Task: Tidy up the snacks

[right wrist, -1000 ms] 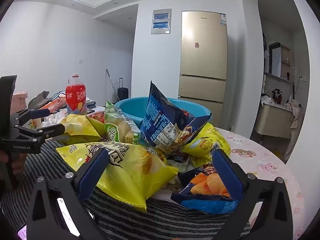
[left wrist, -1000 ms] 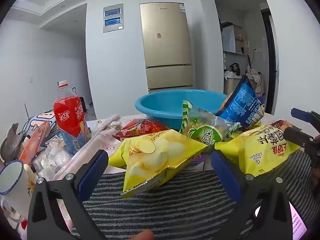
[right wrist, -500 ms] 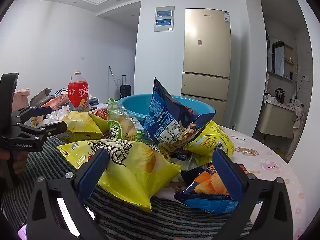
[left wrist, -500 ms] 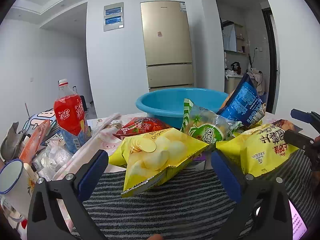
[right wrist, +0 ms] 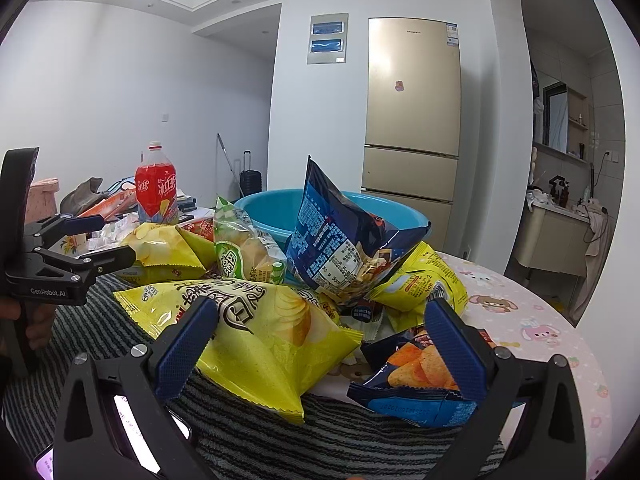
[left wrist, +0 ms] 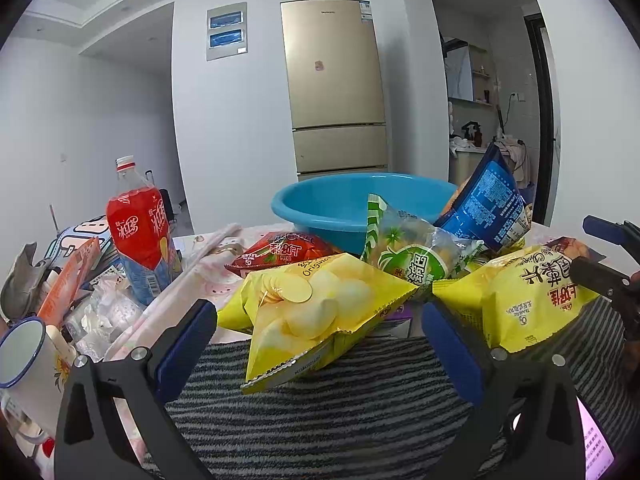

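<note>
A heap of snack bags lies before a blue basin [left wrist: 352, 204] [right wrist: 276, 210]. In the left wrist view a yellow chip bag [left wrist: 316, 312] lies ahead of my open left gripper [left wrist: 320, 320], flanked by a red bag [left wrist: 280, 254], a green-white bag [left wrist: 412, 260], a dark blue bag [left wrist: 488, 204] and a second yellow bag [left wrist: 532, 300]. My right gripper [right wrist: 320, 328] stands open over that large yellow bag [right wrist: 256, 328]. A blue-orange chip bag [right wrist: 416, 376] lies by its right finger. Neither gripper holds anything.
A red drink bottle [left wrist: 140, 232] stands left, beside a white enamel mug [left wrist: 24, 356] and cluttered packets. A striped grey cloth [left wrist: 340, 408] covers the near table; pink tablecloth [right wrist: 532, 320] lies to the right. A phone [right wrist: 132, 428] lies under the right gripper. A gold fridge [left wrist: 334, 84] stands behind.
Both cameras have crept slightly forward toward the snack heap. Both grippers stay open and the bags have not moved.
</note>
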The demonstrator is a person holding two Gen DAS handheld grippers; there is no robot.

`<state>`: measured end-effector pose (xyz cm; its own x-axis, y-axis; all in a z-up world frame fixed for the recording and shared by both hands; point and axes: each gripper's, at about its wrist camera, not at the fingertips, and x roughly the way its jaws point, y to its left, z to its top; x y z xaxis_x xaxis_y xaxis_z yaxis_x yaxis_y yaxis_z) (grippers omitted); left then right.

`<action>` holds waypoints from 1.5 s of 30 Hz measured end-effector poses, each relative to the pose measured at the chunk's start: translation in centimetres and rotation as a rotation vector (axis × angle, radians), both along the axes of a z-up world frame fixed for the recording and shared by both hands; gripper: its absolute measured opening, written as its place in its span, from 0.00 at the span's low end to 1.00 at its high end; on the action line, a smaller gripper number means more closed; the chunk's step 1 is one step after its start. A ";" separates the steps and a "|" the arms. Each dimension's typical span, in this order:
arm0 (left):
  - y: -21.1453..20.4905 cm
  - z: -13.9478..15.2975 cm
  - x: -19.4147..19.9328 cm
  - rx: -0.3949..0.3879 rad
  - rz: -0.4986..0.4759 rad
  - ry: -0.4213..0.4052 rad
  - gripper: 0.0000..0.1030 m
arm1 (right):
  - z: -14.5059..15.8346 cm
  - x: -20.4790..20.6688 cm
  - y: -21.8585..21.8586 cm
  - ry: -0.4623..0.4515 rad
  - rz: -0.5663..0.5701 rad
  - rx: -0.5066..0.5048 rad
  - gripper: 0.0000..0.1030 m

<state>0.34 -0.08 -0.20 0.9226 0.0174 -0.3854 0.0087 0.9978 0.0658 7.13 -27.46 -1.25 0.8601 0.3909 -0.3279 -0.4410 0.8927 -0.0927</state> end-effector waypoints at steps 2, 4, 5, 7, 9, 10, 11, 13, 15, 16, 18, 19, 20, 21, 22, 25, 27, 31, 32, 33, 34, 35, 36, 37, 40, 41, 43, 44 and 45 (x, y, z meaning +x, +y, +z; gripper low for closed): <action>0.0 0.0 0.0 0.001 0.000 0.001 1.00 | 0.0 0.0 0.0 0.000 0.000 0.001 1.00; 0.0 -0.1 0.1 0.003 0.000 0.003 1.00 | 0.0 0.0 0.0 0.001 0.000 0.000 1.00; 0.0 -0.2 0.2 0.004 0.000 0.004 1.00 | 0.0 0.0 0.0 0.000 0.000 0.000 1.00; -0.1 -0.2 0.2 0.005 -0.001 0.005 1.00 | 0.1 0.0 -0.1 -0.001 0.000 0.001 1.00; 0.0 -0.2 0.2 0.005 -0.001 0.005 1.00 | 0.1 -0.1 0.0 -0.001 -0.001 0.002 1.00; -0.1 -0.2 0.2 0.004 -0.001 0.005 1.00 | 0.1 -0.1 -0.1 -0.001 0.000 0.002 1.00; -0.1 -0.2 0.2 0.004 -0.001 0.004 1.00 | 0.1 -0.1 -0.1 -0.001 0.000 0.002 1.00; -0.1 -0.2 0.2 0.006 -0.001 0.005 1.00 | 0.1 -0.1 -0.1 -0.002 0.000 0.002 1.00; -0.1 -0.2 0.2 0.005 -0.001 0.005 1.00 | 0.1 -0.1 0.0 -0.001 -0.001 0.003 1.00; -0.1 -0.2 0.2 0.005 -0.001 0.005 1.00 | 0.1 -0.1 -0.1 -0.001 -0.001 0.002 1.00; -0.1 -0.2 0.2 0.005 -0.001 0.005 1.00 | 0.1 -0.1 0.0 -0.002 -0.001 0.002 1.00; -0.1 -0.2 0.2 0.005 -0.001 0.005 1.00 | 0.1 -0.1 -0.1 -0.001 0.000 0.002 1.00; -0.1 -0.2 0.2 0.005 -0.001 0.005 1.00 | 0.1 -0.1 -0.1 -0.001 0.000 0.002 1.00; -0.1 -0.2 0.2 0.005 -0.001 0.005 1.00 | 0.1 -0.1 -0.1 -0.002 0.000 0.002 1.00; -0.1 -0.2 0.2 0.005 -0.001 0.006 1.00 | 0.1 -0.1 -0.1 -0.002 0.000 0.002 1.00; -0.1 -0.2 0.2 0.006 -0.001 0.006 1.00 | 0.1 -0.1 -0.1 -0.001 0.000 0.002 1.00; -0.1 -0.2 0.2 0.005 -0.001 0.005 1.00 | 0.1 -0.1 -0.1 -0.002 0.000 0.002 1.00; -0.1 -0.2 0.2 0.005 -0.001 0.005 1.00 | 0.1 -0.1 -0.1 -0.002 0.000 0.002 1.00; -0.1 -0.2 0.2 0.005 -0.001 0.005 1.00 | 0.1 -0.1 -0.1 -0.002 0.000 0.002 1.00; -0.1 -0.2 0.2 0.005 -0.001 0.005 1.00 | 0.1 -0.1 -0.1 -0.002 0.000 0.002 1.00; -0.1 -0.2 0.2 0.005 -0.001 0.005 1.00 | 0.1 -0.1 -0.1 -0.002 0.000 0.002 1.00; -0.1 -0.2 0.2 0.005 -0.001 0.005 1.00 | 0.1 -0.1 0.0 -0.002 0.000 0.001 1.00; -0.1 -0.2 0.2 0.005 -0.001 0.005 1.00 | 0.1 -0.1 -0.1 -0.002 0.000 0.001 1.00; -0.1 -0.2 0.2 0.005 -0.001 0.005 1.00 | 0.1 -0.1 -0.1 -0.003 0.000 0.001 1.00; -0.1 -0.2 0.2 0.005 -0.001 0.006 1.00 | 0.1 -0.1 -0.1 -0.003 0.000 0.001 1.00; -0.1 -0.2 0.2 0.005 0.000 0.006 1.00 | 0.1 -0.1 -0.1 -0.003 0.000 0.001 1.00; 0.0 -0.2 0.2 0.005 0.003 0.007 1.00 | 0.1 -0.1 -0.1 -0.003 0.000 0.001 1.00; 0.0 -0.2 0.2 0.004 0.004 0.008 1.00 | 0.1 -0.1 -0.1 -0.003 0.000 0.001 1.00; 0.0 -0.2 0.2 0.003 0.005 0.008 1.00 | 0.1 -0.1 -0.1 -0.004 0.000 0.001 1.00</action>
